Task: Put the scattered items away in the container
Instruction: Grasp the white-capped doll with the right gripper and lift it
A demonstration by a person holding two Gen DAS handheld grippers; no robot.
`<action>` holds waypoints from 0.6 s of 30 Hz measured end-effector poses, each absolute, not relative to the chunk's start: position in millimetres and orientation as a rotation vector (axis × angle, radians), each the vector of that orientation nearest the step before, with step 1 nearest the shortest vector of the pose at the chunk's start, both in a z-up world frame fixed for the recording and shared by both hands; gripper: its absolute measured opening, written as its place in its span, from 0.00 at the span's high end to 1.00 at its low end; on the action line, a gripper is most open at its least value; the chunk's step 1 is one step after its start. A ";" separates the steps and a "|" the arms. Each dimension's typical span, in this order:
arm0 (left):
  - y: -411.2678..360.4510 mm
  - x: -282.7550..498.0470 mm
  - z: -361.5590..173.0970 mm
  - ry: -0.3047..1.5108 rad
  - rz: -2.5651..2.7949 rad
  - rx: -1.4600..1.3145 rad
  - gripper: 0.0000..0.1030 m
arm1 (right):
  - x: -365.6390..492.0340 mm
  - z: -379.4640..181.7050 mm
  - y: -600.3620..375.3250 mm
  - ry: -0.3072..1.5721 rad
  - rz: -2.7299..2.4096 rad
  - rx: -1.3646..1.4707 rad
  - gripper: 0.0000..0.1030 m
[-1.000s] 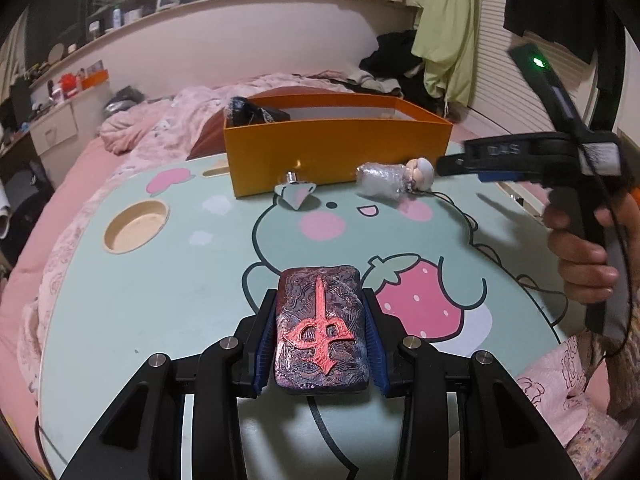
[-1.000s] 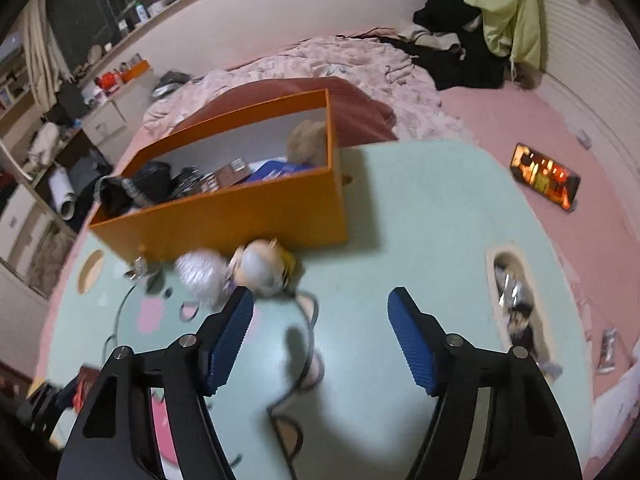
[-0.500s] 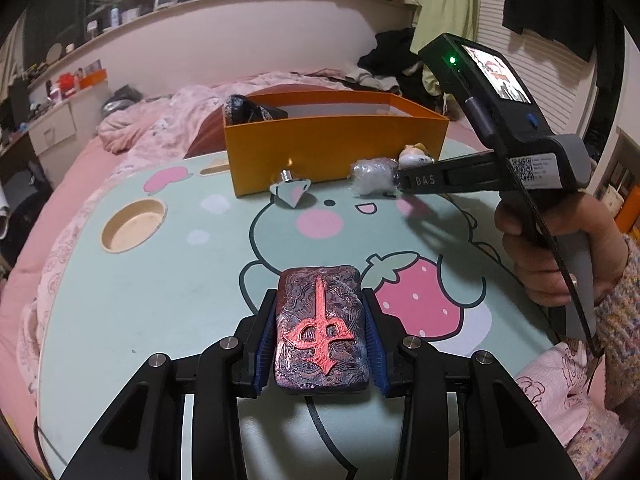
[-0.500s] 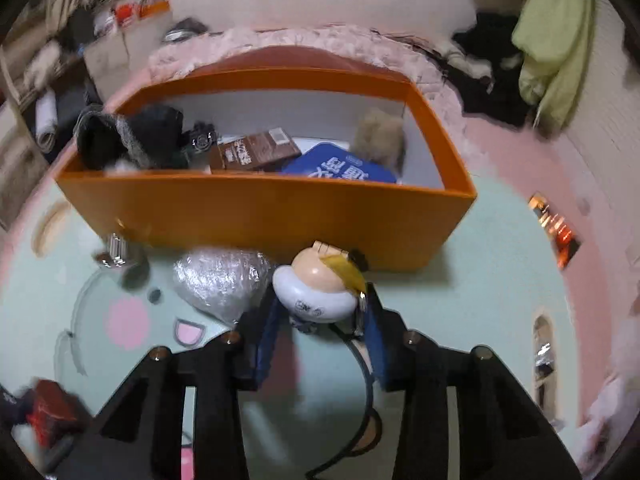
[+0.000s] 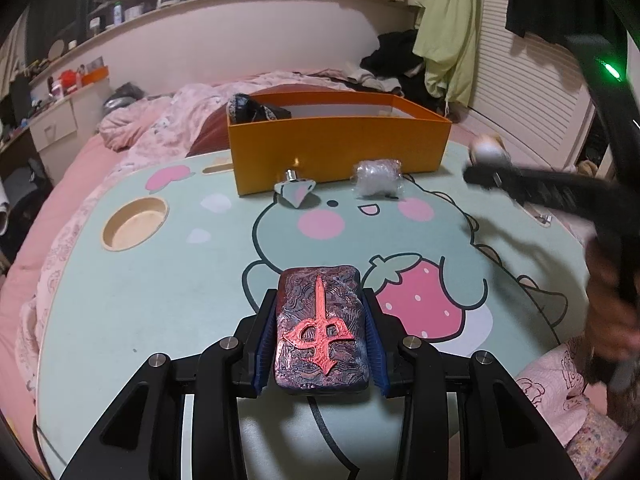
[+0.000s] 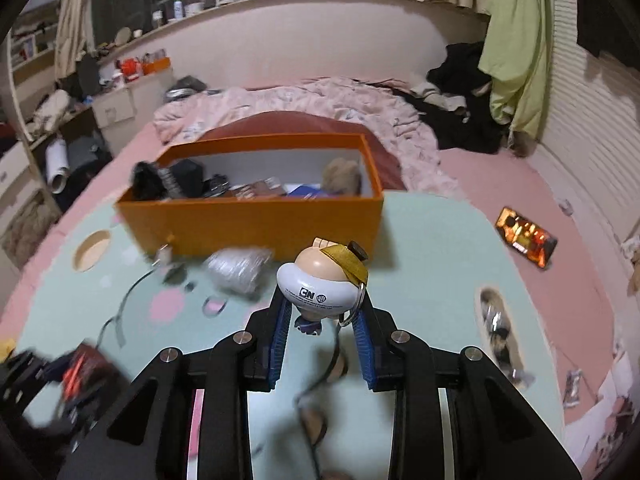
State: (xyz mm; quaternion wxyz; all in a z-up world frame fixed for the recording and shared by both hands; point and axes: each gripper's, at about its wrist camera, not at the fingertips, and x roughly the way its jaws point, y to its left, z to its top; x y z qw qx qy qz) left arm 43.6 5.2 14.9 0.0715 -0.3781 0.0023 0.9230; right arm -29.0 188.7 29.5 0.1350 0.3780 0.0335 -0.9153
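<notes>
My left gripper (image 5: 320,334) is shut on a dark patterned case with a red emblem (image 5: 321,328), held low over the table's near side. My right gripper (image 6: 322,320) is shut on a small white-and-tan cartoon figure keychain (image 6: 322,286), lifted above the table in front of the orange box (image 6: 256,220). The figure also shows in the left wrist view (image 5: 486,150), blurred, right of the orange box (image 5: 340,152). A plastic-wrapped bundle (image 5: 378,178) and a small silver bottle (image 5: 296,192) lie on the table before the box.
The mint cartoon-printed table (image 5: 160,280) has a round cup recess (image 5: 134,228) at the left. The box holds several items, including a dark pouch (image 6: 148,182) and a furry toy (image 6: 344,176). A bed with pink bedding (image 6: 320,100) lies behind. A lit phone (image 6: 526,236) lies on the floor.
My right gripper closed on the cartoon figure and lifted it off the table, moving right of the box. My left gripper stayed still, holding the case.
</notes>
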 end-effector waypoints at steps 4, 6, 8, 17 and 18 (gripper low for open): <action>6.9 42.1 11.8 0.016 2.763 -1.157 0.63 | -3.8 16.5 179.6 0.127 -2.561 1.116 0.70; 7.2 40.1 9.4 0.024 2.759 -1.174 0.63 | 1.4 5.3 171.1 0.162 -2.533 1.141 0.70; 7.5 38.5 6.8 0.027 2.753 -1.192 0.63 | -1.9 -3.7 168.1 0.169 -2.499 1.196 0.70; 8.7 38.7 6.5 0.034 2.744 -1.190 0.63 | 6.2 -2.3 164.8 0.207 -2.521 1.180 0.72; 9.0 38.6 6.6 0.034 2.743 -1.191 0.63 | 7.0 -2.3 165.3 0.205 -2.522 1.179 0.72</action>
